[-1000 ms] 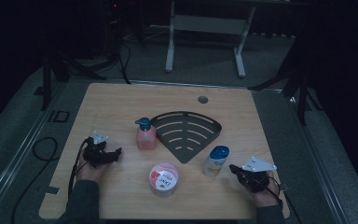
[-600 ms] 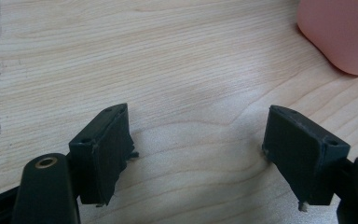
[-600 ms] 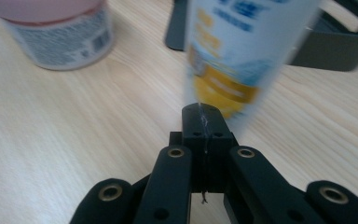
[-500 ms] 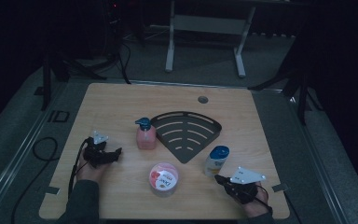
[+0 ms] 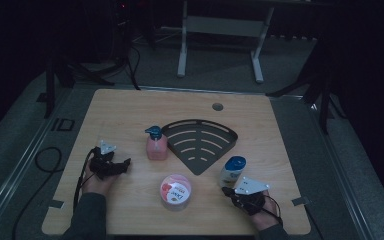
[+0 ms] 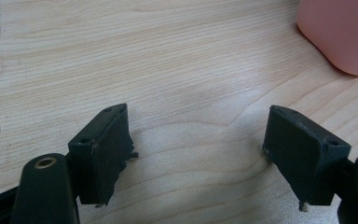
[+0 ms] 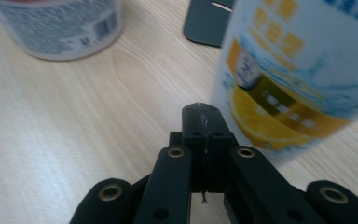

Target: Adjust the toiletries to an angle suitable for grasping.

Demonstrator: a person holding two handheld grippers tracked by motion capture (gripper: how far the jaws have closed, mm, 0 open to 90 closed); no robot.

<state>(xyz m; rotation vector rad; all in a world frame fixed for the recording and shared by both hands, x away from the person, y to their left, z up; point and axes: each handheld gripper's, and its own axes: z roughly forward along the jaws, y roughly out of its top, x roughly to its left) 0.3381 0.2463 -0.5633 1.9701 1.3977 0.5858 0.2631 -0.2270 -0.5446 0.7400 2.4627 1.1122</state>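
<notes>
Right gripper [image 7: 200, 108]: jaws clenched, empty, tip just beside the white bottle [image 7: 298, 70]. Left gripper [image 6: 198, 140]: jaws released, over bare table [image 6: 121, 56], near the pink bottle [image 6: 345, 32].

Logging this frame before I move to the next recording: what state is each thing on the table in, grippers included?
Left gripper: open, nothing between its fingers, low over bare table.
Right gripper: shut, empty, tip beside the white bottle.
White bottle: upright, blue cap on.
Pink pump bottle: upright, beside the rack.
Round tub: upright, lid on.
Dark corner rack: flat on the table, nothing in it.
</notes>
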